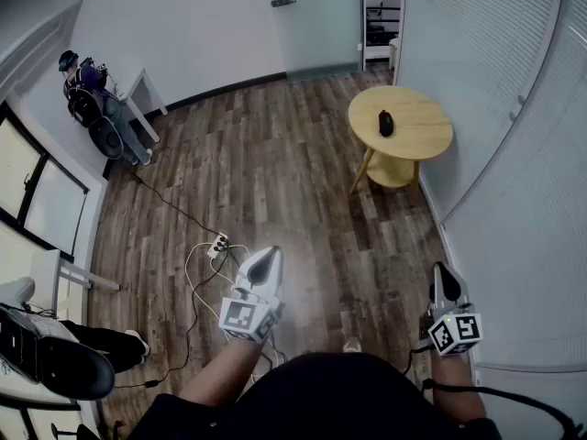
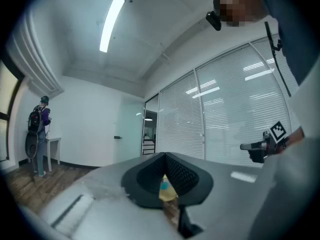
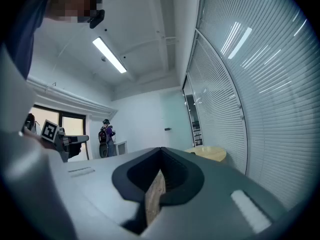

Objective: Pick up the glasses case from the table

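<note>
Only the approach is in hand: the glasses case [image 1: 386,123] lies on the round table [image 1: 422,145] at one o'clock, well apart from the left gripper [image 1: 266,262] and right gripper [image 1: 443,278], both closed and empty, so stepping closer and opening one likely comes next.

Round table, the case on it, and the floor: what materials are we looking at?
Round table: looks like light wood or veneer, matte; pale yellow top and legs, no glare.
Glasses case: dark, material too small to tell.
Floor: brown wood-look planks with visible seams, slight sheen; laminate or real wood, unclear.
</note>
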### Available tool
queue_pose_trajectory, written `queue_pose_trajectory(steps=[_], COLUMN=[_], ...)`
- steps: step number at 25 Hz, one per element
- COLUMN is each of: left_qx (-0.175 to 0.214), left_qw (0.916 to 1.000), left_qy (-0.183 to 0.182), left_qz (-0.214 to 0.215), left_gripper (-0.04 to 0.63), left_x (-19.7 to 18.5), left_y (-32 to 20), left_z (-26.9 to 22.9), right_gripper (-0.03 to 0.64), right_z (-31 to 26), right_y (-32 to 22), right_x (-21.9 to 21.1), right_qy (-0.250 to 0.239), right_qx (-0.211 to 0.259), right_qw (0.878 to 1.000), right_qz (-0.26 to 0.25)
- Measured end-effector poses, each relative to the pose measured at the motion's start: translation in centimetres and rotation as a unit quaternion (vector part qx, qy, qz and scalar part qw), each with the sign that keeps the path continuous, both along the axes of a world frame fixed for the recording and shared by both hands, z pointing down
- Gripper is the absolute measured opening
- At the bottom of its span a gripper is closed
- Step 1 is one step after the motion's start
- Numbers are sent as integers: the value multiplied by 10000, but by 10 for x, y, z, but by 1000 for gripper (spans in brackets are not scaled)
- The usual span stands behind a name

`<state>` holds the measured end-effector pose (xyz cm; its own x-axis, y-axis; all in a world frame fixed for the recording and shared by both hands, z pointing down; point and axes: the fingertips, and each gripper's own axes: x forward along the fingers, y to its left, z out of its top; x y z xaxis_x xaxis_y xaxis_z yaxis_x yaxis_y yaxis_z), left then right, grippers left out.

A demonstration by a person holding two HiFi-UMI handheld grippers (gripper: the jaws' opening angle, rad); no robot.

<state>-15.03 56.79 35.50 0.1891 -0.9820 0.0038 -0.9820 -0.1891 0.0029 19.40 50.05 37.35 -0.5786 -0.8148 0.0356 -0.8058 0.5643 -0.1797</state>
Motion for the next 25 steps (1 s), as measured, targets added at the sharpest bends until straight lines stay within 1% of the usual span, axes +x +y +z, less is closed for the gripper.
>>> queue_pose_trajectory(steps=[4, 8, 11, 14, 16, 19, 21, 23, 25], left_qx=[43, 55, 2, 0, -81, -175, -109, -87, -165], left_qw=[9998, 9998, 9995, 9990, 9991, 9986, 9982, 9977, 9966], left_qy=[-111, -36, -63, -177, -164, -193, -226, -214, -287], left_qz=[174, 199, 298, 413, 389, 466, 553, 639, 748], left_gripper=[3, 4, 3, 3, 3, 3, 3, 3, 3], left_x=[13, 36, 50, 59, 59, 53, 47, 42, 34], left_y=[-28, -53, -71, -97, -119, -151, -180, -215, -250], left_z=[-10, -11, -7, -3, 1, 5, 7, 12, 23], right_gripper=[8, 8, 8, 8, 8, 9, 9, 8, 8], right_z=[-4, 2, 2, 1, -1, -8, -9, -5, 0], right_y=[-17, -36, -50, -71, -89, -112, -133, -163, -195], right_x=[13, 33, 49, 61, 66, 64, 55, 44, 28], right_qy=[-46, -90, -42, 62, -69, -251, -332, -383, -357], right_qx=[173, 196, 232, 343, 295, 257, 251, 184, 67], right_qw=[9998, 9997, 9992, 9980, 9980, 9974, 9974, 9969, 9967], right_qz=[87, 133, 335, 521, 558, 625, 596, 655, 731])
